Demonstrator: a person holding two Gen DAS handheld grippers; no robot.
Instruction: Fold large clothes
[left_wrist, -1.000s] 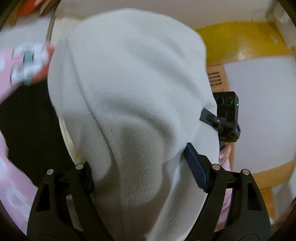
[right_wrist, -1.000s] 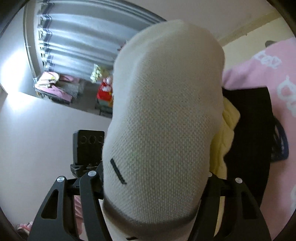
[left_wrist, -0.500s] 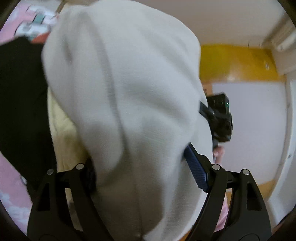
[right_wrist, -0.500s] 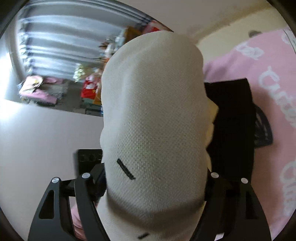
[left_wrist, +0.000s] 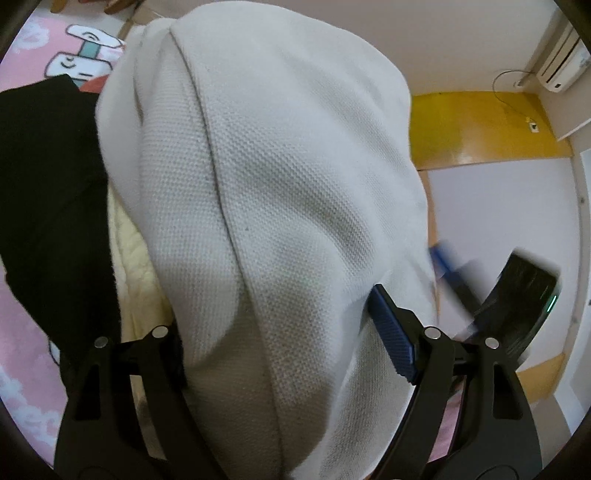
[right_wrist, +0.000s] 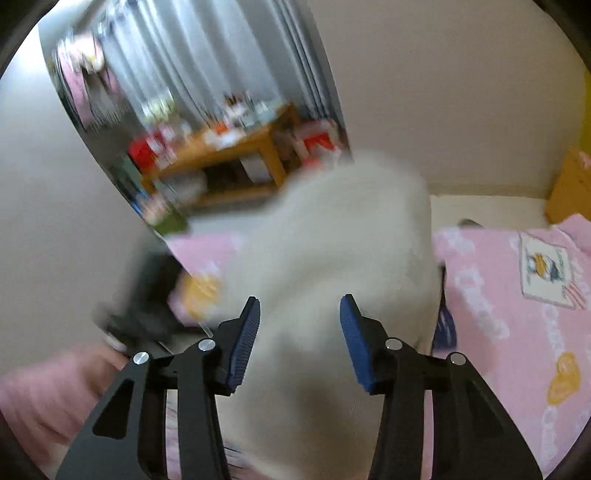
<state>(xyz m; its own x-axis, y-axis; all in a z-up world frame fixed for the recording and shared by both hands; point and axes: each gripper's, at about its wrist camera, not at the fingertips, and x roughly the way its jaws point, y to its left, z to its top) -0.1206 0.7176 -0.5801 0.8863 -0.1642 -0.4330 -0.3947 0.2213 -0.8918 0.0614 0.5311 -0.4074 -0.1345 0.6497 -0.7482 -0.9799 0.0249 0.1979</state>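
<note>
Left wrist: left claw (left_wrist: 284, 332) clamped on white garment (left_wrist: 266, 166), right claw (right_wrist: 300, 314) apart, garment btwn pads.

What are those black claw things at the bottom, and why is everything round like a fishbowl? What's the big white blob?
Those claws are two pinching tools, and a person holds one in each hand. Each tool has a small camera that looks out along its two fingers, and its lens bends the picture round.

One picture comes from the left gripper. The big white blob is a white knitted garment, draped over the tool's fingers and filling the gap between them, so close that it fills the view. Beside it lie a black garment and something pale yellow.

The other picture comes from the right gripper. Its blue pads stand apart with nothing pinched; the white garment shows blurry beyond them. Underneath is a pink blanket with cartoon drawings. The job is folding big clothes.
</note>
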